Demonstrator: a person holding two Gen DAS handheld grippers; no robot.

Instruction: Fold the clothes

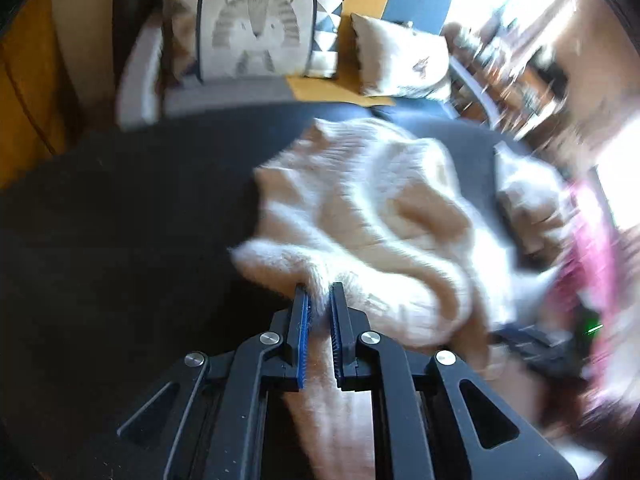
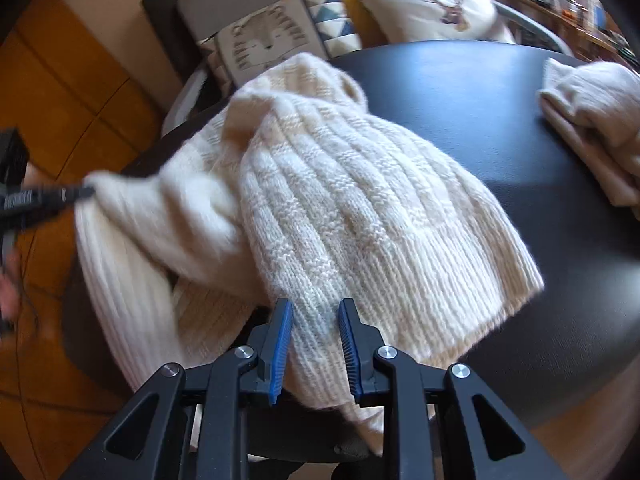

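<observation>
Two-claw hold on a cream ribbed knit sweater [image 2: 360, 200] over a dark round tabletop [image 2: 480, 92]. The left claw [image 1: 319, 292] is pinched nearly closed on a fuzzy fold of the sweater [image 1: 360, 220], with cloth running down between its blue pads and out below them. The right claw [image 2: 315, 308] stands part-open, with a thick band of the ribbed hem between its pads; the pads appear to bear on the knit, so it is judged to be gripping.

The sweater lies directly ahead of both claws, rumpled. Most of it rests on the tabletop, while its near portion hangs over the tabletop's near rim toward the person. In the right wrist view the ribs run away from the right claw toward the far rim, so the long axis reads as near-to-far. The left claw [image 2: 60, 196] holds the garment's left edge, seemingly lifted off the surface, well apart from the right claw at the hem.

The coming move turns on this spread: the two grips sit at opposite sides of the near portion, so the cloth between them can probably be drawn taut or carried over as a fold.

A second cream garment [image 2: 592, 120], already folded, lies at the right rim of the tabletop, apart from the sweater. Patterned cushions [image 2: 264, 44] rest on seating beyond the tabletop.
</observation>
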